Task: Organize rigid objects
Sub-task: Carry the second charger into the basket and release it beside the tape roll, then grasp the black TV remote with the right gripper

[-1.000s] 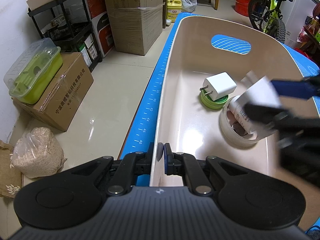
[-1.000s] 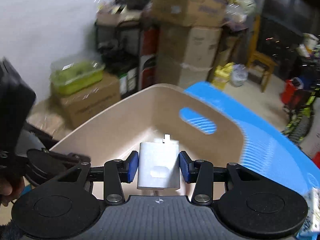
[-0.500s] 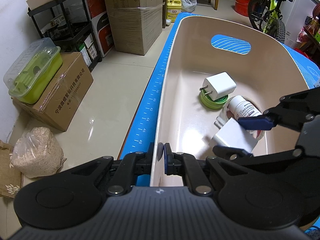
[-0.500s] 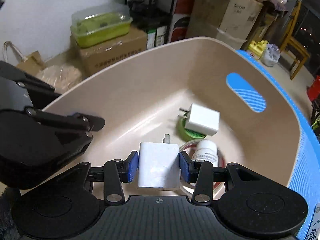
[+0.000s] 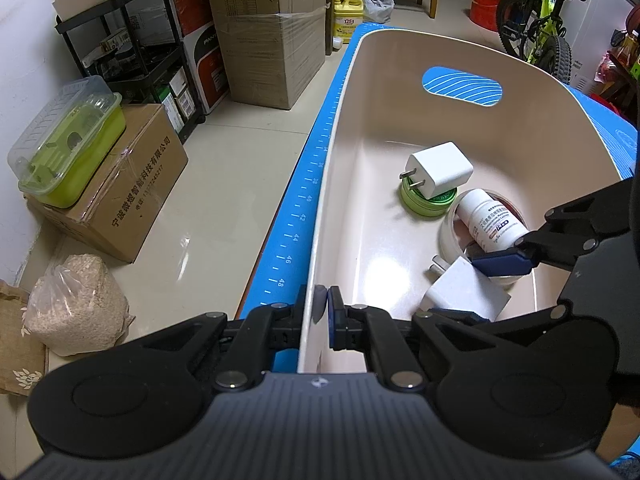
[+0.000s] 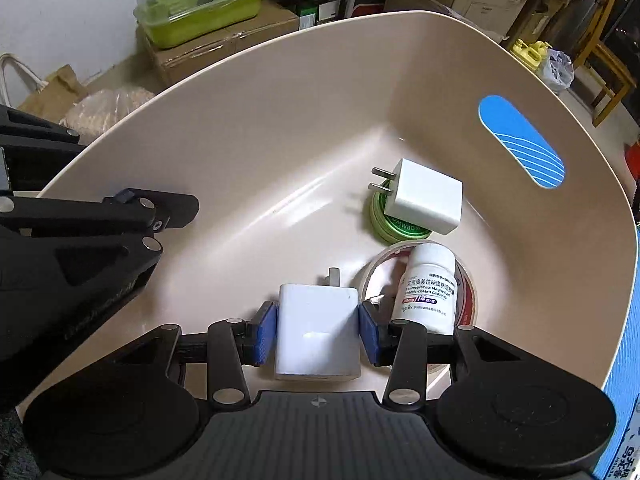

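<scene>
The left gripper (image 5: 322,312) is clenched on the near-left rim of a beige plastic basket (image 5: 360,128), its jaws pinched shut on either side of the thin wall. The basket stands on a blue mat (image 5: 308,200) printed with a ruler scale along its left edge; an oval handle hole in the far wall shows the blue through it.

The right gripper (image 6: 318,330) reaches down into the basket, its jaws grasping a white charger (image 6: 316,332) by its two flat sides, prongs pointing away from the camera. In the left wrist view this charger (image 5: 464,292) sits low, near the basket floor, at the near right; whether it touches the floor I cannot tell.

Three other things lie on the basket floor. A second white charger (image 6: 424,202) rests on top of a round green tin (image 6: 396,228), prongs pointing left. Just near of the tin lies a roll of clear tape (image 6: 466,288), and a white pill bottle (image 6: 430,288) lies tilted across the roll's opening, cap towards the far side. The held charger is just left of the tape roll.

Beyond the tabletop, on the floor to the left, stand cardboard boxes (image 5: 120,196), a green lidded container (image 5: 68,148) on top of one, a bag of grain (image 5: 76,304) and a black shelf rack (image 5: 132,52). A bicycle (image 5: 540,20) stands far right.
</scene>
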`<state>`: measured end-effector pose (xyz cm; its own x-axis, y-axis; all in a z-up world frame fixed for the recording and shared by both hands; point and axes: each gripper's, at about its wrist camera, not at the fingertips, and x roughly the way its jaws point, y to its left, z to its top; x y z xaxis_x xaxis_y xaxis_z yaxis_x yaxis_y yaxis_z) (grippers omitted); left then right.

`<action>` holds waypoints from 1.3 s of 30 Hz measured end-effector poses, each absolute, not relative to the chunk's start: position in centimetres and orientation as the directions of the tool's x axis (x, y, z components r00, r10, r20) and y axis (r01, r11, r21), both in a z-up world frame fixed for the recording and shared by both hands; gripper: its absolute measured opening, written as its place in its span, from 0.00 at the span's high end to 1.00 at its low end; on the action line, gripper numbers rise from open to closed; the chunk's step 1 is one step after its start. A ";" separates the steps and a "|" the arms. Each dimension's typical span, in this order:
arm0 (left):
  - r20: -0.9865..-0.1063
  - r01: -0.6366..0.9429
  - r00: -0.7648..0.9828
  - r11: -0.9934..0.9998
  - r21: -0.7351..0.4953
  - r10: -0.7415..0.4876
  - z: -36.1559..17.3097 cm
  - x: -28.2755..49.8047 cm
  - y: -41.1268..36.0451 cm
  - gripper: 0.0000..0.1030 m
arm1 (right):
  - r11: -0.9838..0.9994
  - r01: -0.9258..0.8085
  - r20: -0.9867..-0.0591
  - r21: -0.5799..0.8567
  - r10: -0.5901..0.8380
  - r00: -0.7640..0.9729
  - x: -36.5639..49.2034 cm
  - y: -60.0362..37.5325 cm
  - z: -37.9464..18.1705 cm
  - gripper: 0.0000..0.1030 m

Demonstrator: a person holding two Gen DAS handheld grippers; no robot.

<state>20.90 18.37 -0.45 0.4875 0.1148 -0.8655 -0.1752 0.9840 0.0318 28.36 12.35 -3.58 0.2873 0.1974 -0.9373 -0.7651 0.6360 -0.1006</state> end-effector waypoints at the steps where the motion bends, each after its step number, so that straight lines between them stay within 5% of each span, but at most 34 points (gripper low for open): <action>1: -0.865 -0.175 0.488 0.984 0.031 0.114 -0.4 20.9 18.4 0.91 | 0.633 -0.767 -0.937 -0.104 0.197 0.290 28.3 12.3 -3.6 0.52; 13: -0.866 -0.175 0.487 0.984 0.027 0.111 -0.4 20.8 18.6 0.91 | 0.707 -0.706 -0.862 -0.041 0.332 0.382 27.2 7.4 2.1 0.39; 21: -0.866 -0.175 0.488 0.984 0.028 0.112 -0.4 20.7 18.6 0.91 | 0.873 -0.484 -0.737 -0.064 0.285 0.612 27.6 -1.6 7.5 0.39; 28: -0.866 -0.175 0.487 0.984 0.027 0.111 -0.4 20.8 18.5 0.91 | 0.950 -0.305 -0.755 -0.066 0.152 0.638 29.9 -7.2 3.6 0.39; 39: -0.866 -0.175 0.487 0.984 0.028 0.111 -0.4 20.8 18.5 0.91 | 0.947 -0.320 -0.816 0.031 0.209 0.539 31.9 -7.2 -3.8 0.33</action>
<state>20.76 18.50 -0.38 0.4869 0.1113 -0.8664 -0.1752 0.9841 0.0280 31.91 -7.17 -3.82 0.5390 0.2092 -0.8159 -0.3203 0.9468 0.0312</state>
